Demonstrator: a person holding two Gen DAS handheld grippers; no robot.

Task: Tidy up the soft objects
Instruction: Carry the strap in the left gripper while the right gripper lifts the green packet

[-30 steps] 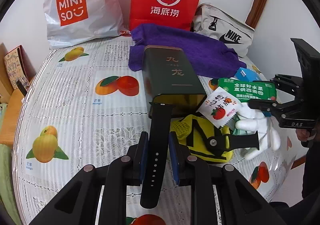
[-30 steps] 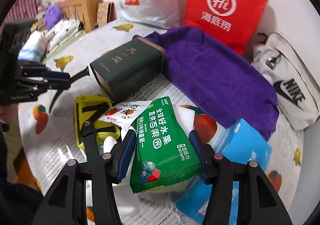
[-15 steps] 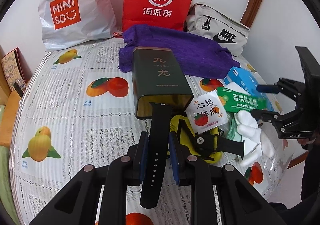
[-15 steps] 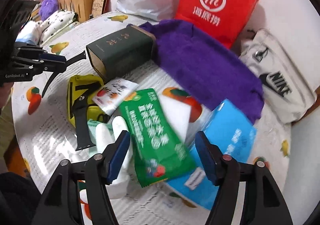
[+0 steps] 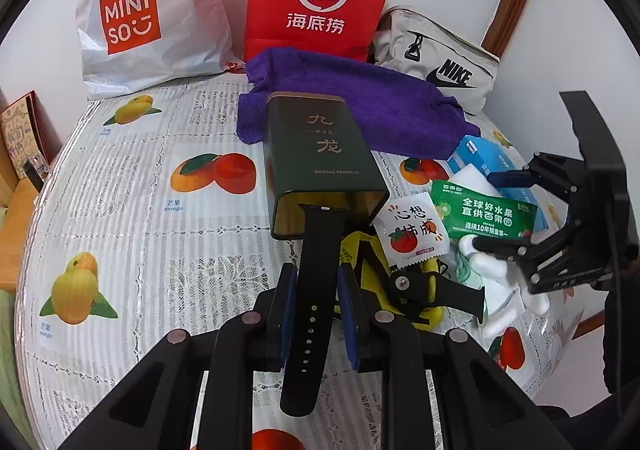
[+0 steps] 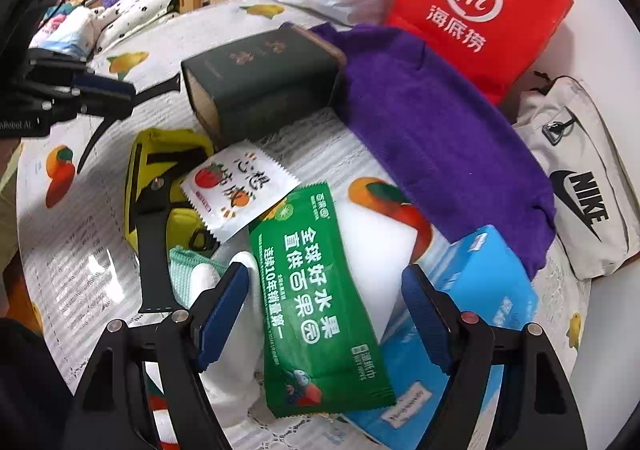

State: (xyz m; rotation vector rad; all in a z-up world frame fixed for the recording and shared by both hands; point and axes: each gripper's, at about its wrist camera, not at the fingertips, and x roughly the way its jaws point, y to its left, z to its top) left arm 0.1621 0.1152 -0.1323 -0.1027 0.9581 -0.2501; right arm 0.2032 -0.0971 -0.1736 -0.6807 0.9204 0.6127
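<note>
Left claw grips a watch strap; right claw is opening over a green packet.

The left claw (image 5: 316,304) is nearly closed, its pads pressing one black watch strap (image 5: 314,306) whose long axis runs 6 to 12 o'clock, tip at the mouth of the one dark green tin (image 5: 320,158). A second black strap (image 5: 436,290) lies at 3 o'clock on a yellow pouch (image 6: 160,154). The right claw (image 6: 324,310) is opening wide; the one green wet-wipes packet (image 6: 316,298) lies between its pads untouched, long axis 11 to 5 o'clock, on the fruit-print surface (image 5: 132,210).
</note>
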